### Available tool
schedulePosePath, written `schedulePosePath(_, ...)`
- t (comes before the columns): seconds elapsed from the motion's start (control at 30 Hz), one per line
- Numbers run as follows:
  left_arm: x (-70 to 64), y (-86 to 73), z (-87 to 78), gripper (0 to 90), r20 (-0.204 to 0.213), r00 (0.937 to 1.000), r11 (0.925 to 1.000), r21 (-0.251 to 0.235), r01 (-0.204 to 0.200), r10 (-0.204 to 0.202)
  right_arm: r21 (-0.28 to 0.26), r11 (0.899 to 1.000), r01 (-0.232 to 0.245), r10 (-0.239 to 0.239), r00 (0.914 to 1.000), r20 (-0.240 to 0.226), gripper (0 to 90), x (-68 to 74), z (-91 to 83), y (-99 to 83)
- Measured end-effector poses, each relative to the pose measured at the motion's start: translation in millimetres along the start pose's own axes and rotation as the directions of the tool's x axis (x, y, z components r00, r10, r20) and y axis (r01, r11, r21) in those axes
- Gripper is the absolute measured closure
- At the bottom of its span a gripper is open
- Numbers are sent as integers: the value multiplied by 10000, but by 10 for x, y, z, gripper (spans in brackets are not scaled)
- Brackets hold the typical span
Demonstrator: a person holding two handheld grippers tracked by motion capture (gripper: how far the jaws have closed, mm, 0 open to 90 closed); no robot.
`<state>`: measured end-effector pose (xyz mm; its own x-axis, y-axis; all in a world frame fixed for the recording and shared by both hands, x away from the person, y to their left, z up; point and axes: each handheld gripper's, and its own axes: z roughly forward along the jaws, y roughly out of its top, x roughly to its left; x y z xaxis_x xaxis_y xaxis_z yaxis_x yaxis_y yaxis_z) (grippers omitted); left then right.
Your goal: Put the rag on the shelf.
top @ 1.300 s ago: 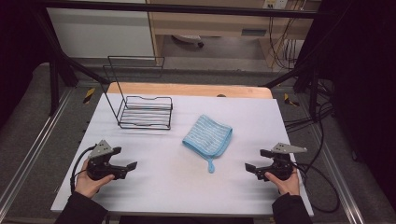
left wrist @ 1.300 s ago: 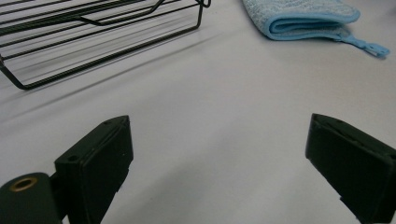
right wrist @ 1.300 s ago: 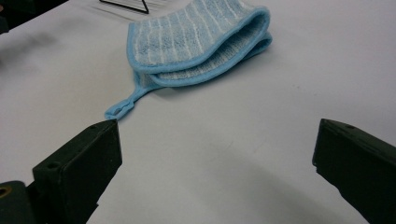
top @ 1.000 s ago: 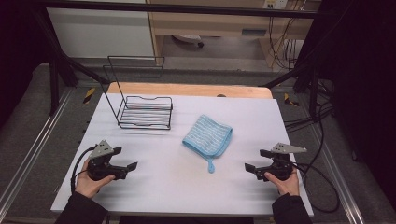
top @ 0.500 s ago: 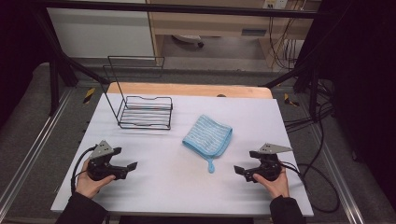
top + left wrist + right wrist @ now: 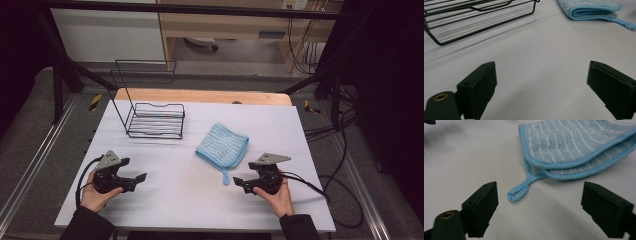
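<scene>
My right gripper (image 6: 241,182), jaws spread, faces the folded blue striped terry cloth (image 6: 222,143) near the table's front edge. Closing on its hanging loop (image 6: 520,190) alone, I risk the cloth unfolding. Left gripper (image 6: 136,180) rests with jaws spread.

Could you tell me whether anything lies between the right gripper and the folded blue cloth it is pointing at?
Nothing visible does. The right gripper has its jaws wide open, with bare white table between them and the blue cloth, whose hanging loop lies nearest.

Black wire rack (image 6: 152,119) on white table (image 6: 180,190), far-left.
</scene>
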<state>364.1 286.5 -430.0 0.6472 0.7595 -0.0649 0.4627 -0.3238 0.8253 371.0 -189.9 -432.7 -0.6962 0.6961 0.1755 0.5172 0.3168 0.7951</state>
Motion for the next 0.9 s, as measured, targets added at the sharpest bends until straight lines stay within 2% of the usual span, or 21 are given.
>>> schedulePosePath(0.2,1,1,-1,94,-39,10000,10000,-15,18,-18,122,9992,375,-373,9991,-203,365,122,161,104)
schedulePosePath(0.37,2,2,2,99,-46,10000,10000,26,12,-12,209,9969,757,-760,9970,143,463,170,285,176)
schedulePosePath(0.5,3,1,0,102,-55,10000,10000,33,13,-13,281,9964,805,-813,9963,286,471,121,397,237)
schedulePosePath(0.57,7,-2,2,103,-45,10000,10000,31,41,-41,382,9942,1005,-1024,9934,510,462,94,463,269)
schedulePosePath(0.77,5,-1,-1,106,-100,9999,10000,61,8,-8,797,9879,1328,-1368,9895,471,447,81,703,329)
schedulePosePath(0.8,3,0,-1,106,-92,10000,10000,45,19,-18,916,9851,1453,-1503,9873,508,445,79,731,328)
schedulePosePath(0.9,2,2,4,109,-81,10000,10000,77,4,-3,919,9850,1458,-1514,9868,581,441,72,767,321)
